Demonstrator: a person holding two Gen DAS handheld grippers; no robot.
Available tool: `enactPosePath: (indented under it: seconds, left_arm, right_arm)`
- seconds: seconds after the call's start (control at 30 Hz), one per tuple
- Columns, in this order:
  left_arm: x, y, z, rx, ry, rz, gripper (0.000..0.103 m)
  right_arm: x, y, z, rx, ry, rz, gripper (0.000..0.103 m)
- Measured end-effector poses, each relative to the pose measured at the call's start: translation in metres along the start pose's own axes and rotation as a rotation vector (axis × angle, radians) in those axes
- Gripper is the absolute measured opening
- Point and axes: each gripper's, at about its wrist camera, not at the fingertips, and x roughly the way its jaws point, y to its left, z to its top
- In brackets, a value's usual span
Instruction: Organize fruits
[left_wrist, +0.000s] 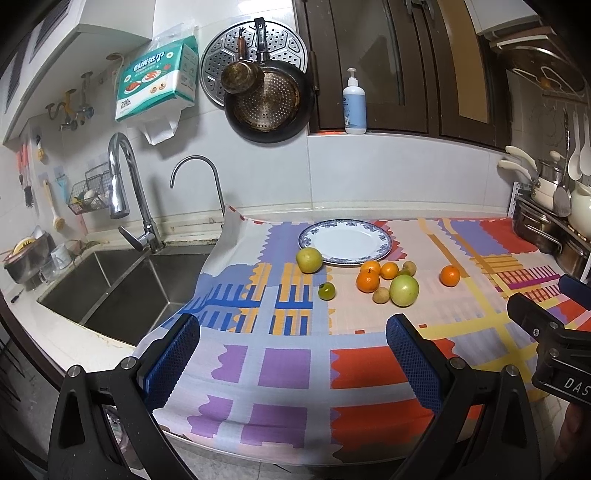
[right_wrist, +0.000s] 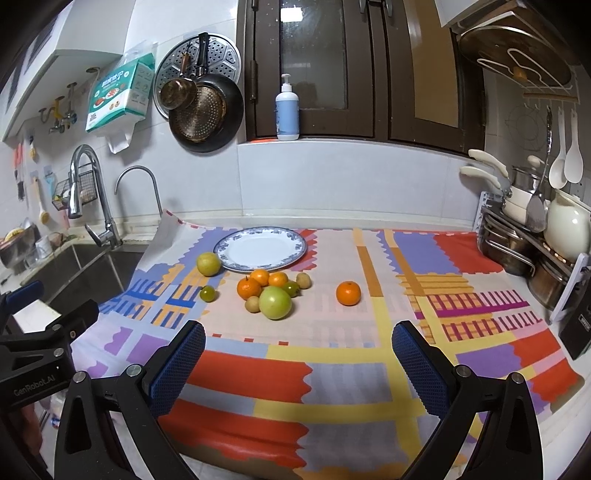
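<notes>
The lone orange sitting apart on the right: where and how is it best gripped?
Grip the lone orange across its widest middle, coming from the near side with the open right gripper. It is round, and bare cloth on all sides leaves room for both fingers.

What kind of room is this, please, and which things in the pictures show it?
Most likely a home kitchen. A steel sink with a tall faucet sits beside the counter, pans hang on the tiled wall, and stacked pots stand at the right. Fruits lie near a plate.
</notes>
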Motion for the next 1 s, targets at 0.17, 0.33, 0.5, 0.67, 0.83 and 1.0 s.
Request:
enactPosePath:
  seconds: [0.17, 0.33, 0.5, 0.67, 0.83, 1.0]
  left_arm:
    - [0.000, 0.000, -0.001, 0.001, 0.000, 0.000, 0.103]
    - [0.000, 0.001, -0.001, -0.001, -0.002, 0.000, 0.103]
    - [0.001, 0.002, 0.000, 0.000, -0.003, 0.003, 0.103]
    - [0.004, 0.003, 0.000, 0.000, -0.003, 0.001, 0.103]
    - [0.015, 0.005, 0.001, 0.007, 0.001, -0.006, 0.103]
    - [0.034, 0.007, 0.005, 0.021, 0.010, -0.028, 0.102]
  right_arm:
    - [0.002, 0.002, -0.002, -0.002, -0.002, 0.007, 0.102]
    - [0.004, 0.003, -0.003, 0.002, 0.003, 0.012, 0.102]
    - [0.006, 0.004, -0.004, -0.003, 0.008, 0.013, 0.102]
    - [0.008, 0.005, -0.004, -0.003, 0.011, 0.012, 0.102]
    - [0.018, 0.008, -0.004, -0.008, 0.027, 0.011, 0.102]
    - [0.032, 0.012, -0.004, -0.006, 0.054, 0.020, 0.102]
